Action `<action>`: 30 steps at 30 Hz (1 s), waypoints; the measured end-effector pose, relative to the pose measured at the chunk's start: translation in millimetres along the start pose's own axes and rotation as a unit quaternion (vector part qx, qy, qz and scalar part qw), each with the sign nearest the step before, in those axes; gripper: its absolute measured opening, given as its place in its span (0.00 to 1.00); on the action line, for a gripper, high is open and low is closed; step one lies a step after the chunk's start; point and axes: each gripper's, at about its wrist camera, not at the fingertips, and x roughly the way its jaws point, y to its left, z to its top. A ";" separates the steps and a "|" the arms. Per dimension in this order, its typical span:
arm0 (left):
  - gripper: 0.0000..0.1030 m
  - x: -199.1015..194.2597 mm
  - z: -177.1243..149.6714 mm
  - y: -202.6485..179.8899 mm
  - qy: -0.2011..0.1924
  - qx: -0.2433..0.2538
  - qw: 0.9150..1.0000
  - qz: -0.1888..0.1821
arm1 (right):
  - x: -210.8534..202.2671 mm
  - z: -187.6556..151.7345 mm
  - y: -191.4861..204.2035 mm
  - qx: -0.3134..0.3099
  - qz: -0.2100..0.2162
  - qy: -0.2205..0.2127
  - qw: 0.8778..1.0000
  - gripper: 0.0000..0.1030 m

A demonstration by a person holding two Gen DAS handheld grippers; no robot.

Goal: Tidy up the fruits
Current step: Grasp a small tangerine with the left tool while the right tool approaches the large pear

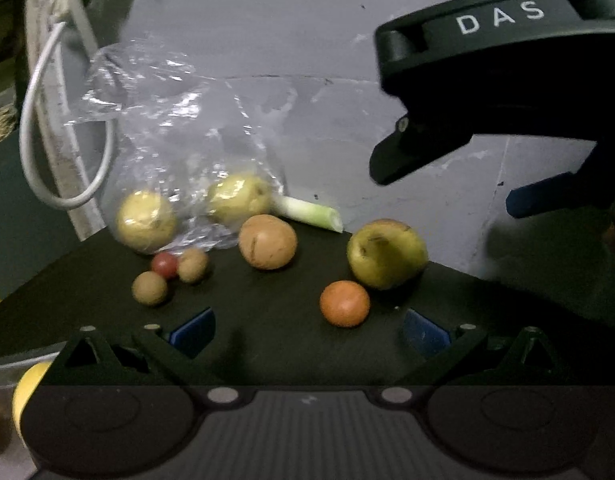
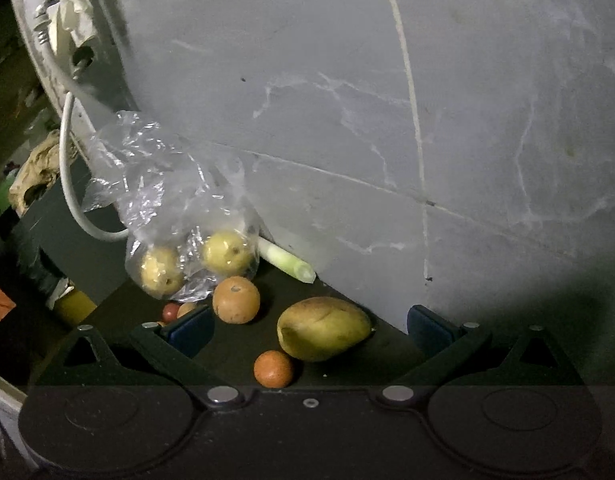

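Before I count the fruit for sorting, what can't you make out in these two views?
- Small fruits, right wrist view: mostly hidden behind the right gripper's blue pad; number unclear there.
- Two yellow fruits in the plastic bag, both views: crinkled film blurs their surface.
- Yellow object, left wrist view: cut off by the left gripper's body.
- Green stalk: its far end is behind the bag.

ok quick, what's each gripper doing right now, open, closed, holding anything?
Left gripper: open, holding nothing, above the dark counter.
Right gripper: open, holding nothing, small round orange fruit lying between its fingers.
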 end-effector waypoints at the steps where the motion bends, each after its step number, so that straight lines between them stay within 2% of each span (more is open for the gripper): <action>1: 0.98 3.8 0.9 -1.4 0.001 0.001 1.000 -0.002 | 3.1 -0.2 -1.6 0.003 -0.004 0.004 1.000 0.99; 6: 0.92 17.1 2.0 -3.9 0.008 -0.005 1.000 -0.016 | 11.2 0.0 -6.9 0.016 -0.013 0.009 1.000 0.99; 11: 0.82 26.5 3.4 -5.7 0.011 -0.007 0.999 -0.029 | 11.2 0.3 -11.2 0.026 -0.019 0.005 0.999 0.99; 14: 0.72 30.1 5.9 -5.2 0.012 -0.012 0.999 -0.035 | 13.7 1.2 -12.2 0.029 -0.019 0.008 0.999 0.99; 16: 0.60 32.8 6.6 -2.6 0.015 -0.021 0.999 -0.034 | 14.9 1.4 -12.5 0.030 -0.020 0.008 0.999 0.99; 23: 0.37 38.4 7.3 7.7 0.018 -0.058 0.997 -0.045 | 15.5 1.3 -13.7 0.033 -0.019 0.008 0.999 0.99; 27: 0.34 36.4 7.3 11.8 0.024 -0.077 0.996 -0.043 | 17.7 0.3 -13.2 0.035 -0.019 0.013 0.999 0.99; 30: 0.34 30.5 4.9 22.3 0.034 -0.114 0.992 -0.027 | 20.6 -0.7 -11.1 0.035 -0.019 0.015 0.999 0.99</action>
